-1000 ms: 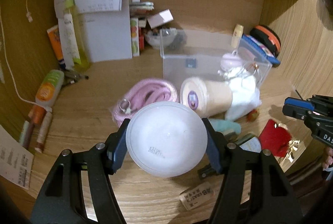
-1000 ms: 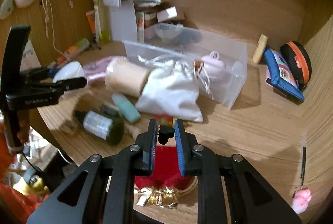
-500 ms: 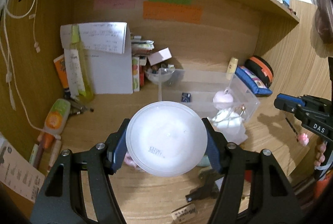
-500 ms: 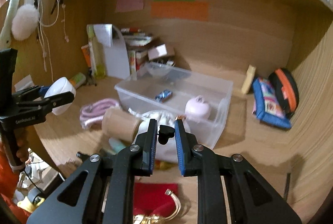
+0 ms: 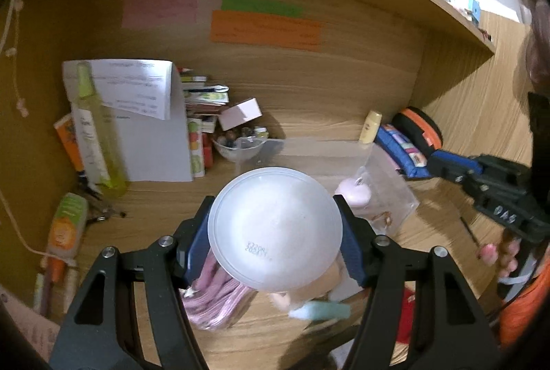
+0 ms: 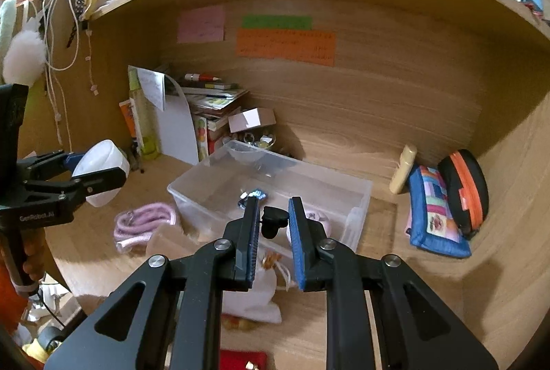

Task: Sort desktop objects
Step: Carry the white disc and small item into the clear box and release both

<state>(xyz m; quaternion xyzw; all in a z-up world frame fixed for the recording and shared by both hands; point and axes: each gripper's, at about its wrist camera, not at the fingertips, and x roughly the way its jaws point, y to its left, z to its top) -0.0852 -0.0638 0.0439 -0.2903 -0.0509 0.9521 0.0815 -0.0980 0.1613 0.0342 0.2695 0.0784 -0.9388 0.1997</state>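
My left gripper (image 5: 275, 229) is shut on a white plastic jar (image 5: 275, 229), held above the desk; it also shows in the right wrist view (image 6: 101, 170) at the left. My right gripper (image 6: 273, 222) is shut on a small black object (image 6: 273, 220) and hovers in front of the clear plastic bin (image 6: 357, 198). The bin holds a pink round item (image 5: 354, 193) and a small blue item (image 6: 252, 194). The jar hides much of the bin in the left wrist view.
A pink coiled cord (image 6: 144, 224), a beige cup (image 6: 168, 241), a white cloth pouch (image 6: 261, 287) and a red box (image 6: 242, 359) lie at the front. Papers (image 5: 137, 115), books (image 6: 213, 102), a green bottle (image 5: 96, 129), a blue pouch (image 6: 435, 208) and an orange-black case (image 6: 464, 188) line the back.
Both grippers have risen and pulled back from the desk, so the items below look smaller and lower. The jar and the small black object stay gripped.
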